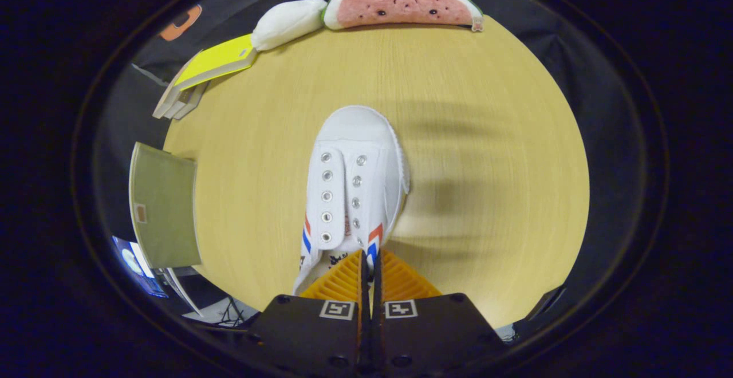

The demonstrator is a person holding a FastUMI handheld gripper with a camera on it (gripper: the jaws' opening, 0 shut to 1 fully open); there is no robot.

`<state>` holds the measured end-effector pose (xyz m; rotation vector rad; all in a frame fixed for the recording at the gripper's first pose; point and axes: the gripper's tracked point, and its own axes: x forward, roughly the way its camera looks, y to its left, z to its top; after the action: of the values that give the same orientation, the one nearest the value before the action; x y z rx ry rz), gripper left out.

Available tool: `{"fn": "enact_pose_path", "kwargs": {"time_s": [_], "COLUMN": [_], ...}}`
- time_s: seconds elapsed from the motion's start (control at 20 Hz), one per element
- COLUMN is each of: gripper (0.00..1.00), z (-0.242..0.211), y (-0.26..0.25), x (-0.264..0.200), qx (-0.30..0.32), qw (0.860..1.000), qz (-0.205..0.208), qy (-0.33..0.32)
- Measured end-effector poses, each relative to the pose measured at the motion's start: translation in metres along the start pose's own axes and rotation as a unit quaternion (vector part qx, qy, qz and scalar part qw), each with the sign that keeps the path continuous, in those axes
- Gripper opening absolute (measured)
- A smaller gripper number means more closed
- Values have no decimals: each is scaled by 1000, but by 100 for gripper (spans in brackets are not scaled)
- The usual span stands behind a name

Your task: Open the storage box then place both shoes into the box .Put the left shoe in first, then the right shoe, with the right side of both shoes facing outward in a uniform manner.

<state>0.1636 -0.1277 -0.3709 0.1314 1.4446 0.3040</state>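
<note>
We see the gripper [369, 263] above the desk [487, 137], its fingers [343, 279] drawn narrow and clamped on the heel-side collar of a white shoe [352, 183], toe pointing away over the desk's middle. A watermelon plush [401, 3] lies at the far edge, books [212, 66] at the far-left corner.

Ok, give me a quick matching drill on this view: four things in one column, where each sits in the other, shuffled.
Things:
1. white canvas shoe
2. watermelon-slice plush toy
3. yellow-covered book
4. white plush pillow

Places:
A. far table edge, beyond the shoe's toe
B. gripped by the gripper, side wall between its fingers
C. between book and watermelon plush
D. on a stack at the table's far left corner

Pairs: 1-B, 2-A, 3-D, 4-C
</note>
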Motion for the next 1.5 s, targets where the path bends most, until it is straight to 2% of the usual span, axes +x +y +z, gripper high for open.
{"fn": "enact_pose_path", "kwargs": {"time_s": [0.2, 0.55, 0.75, 0.95, 1.2, 1.5], "gripper": [6, 6, 5, 5, 5, 5], "z": [-25, -80, -79, -80, -80, -73], "y": [30, 133, 177, 226, 285, 369], "x": [-15, -49, -41, -43, -94, -171], "qx": [20, 85, 114, 143, 148, 112], "qw": [999, 990, 988, 981, 977, 980], "qz": [32, 110, 105, 128, 151, 154], "qy": [8, 23, -1, -3, -23, -64]}}
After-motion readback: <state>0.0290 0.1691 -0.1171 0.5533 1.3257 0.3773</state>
